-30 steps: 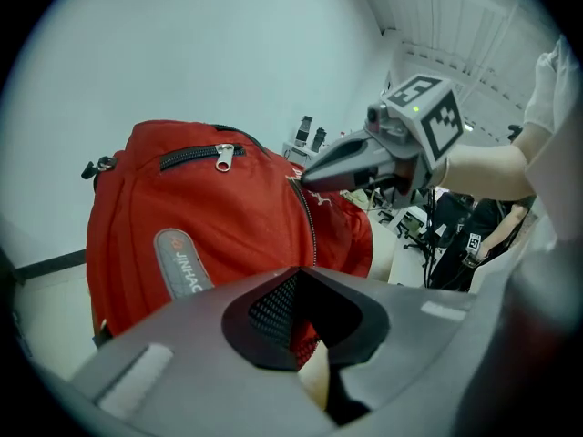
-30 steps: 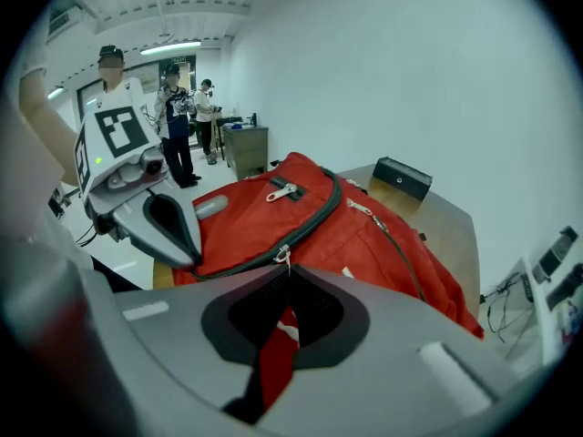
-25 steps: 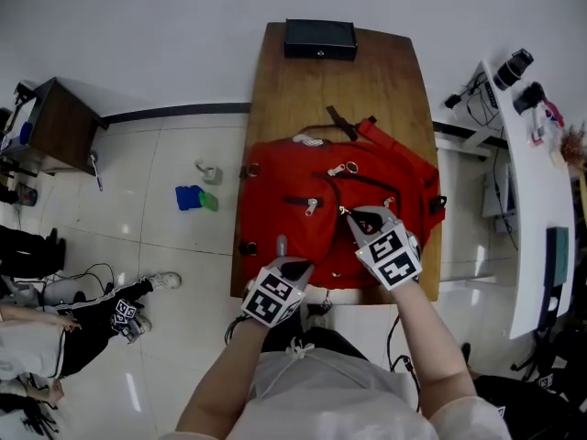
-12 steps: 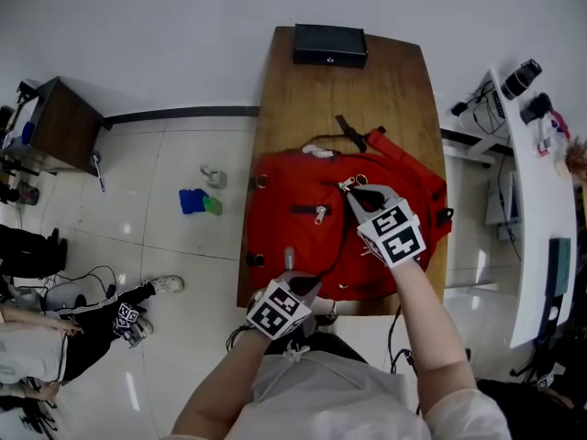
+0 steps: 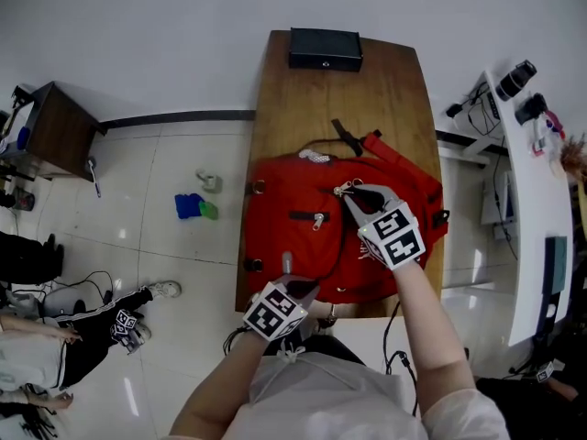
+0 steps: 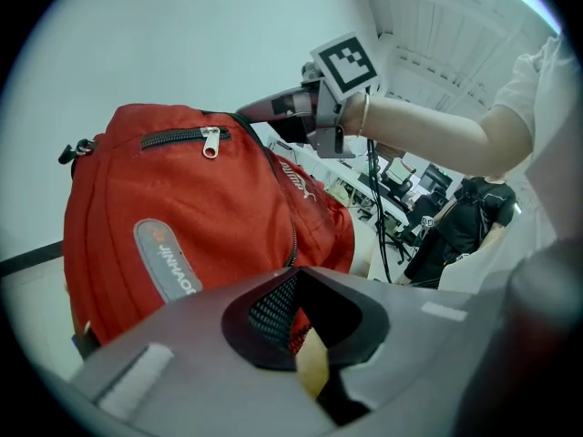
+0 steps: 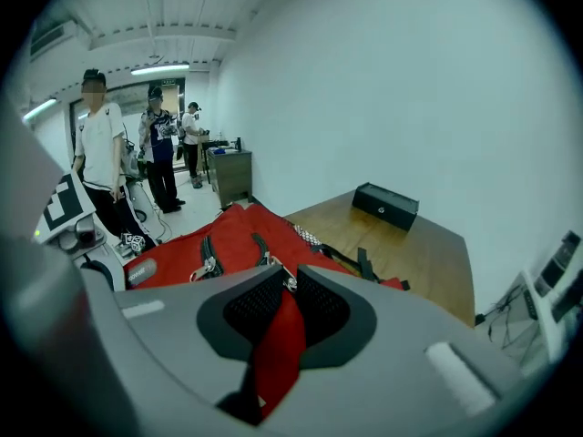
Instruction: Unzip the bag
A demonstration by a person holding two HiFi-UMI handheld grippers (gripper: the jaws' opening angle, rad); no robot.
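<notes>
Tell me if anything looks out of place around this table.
A blue-and-green object and a small grey item lie loose on the floor beside the wooden table. The red backpack lies slightly askew, a strap trailing toward the black box.

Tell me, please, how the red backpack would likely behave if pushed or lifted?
Probably floppy: the red backpack shows creased fabric. Lying broad on the wooden table, it should slide, not roll. Its black strap may trail.

Hidden and cut off
The left gripper [image 5: 290, 280] covers the bag [image 5: 295, 241]'s near edge; the left edge crops a person [image 5: 41, 348].
</notes>
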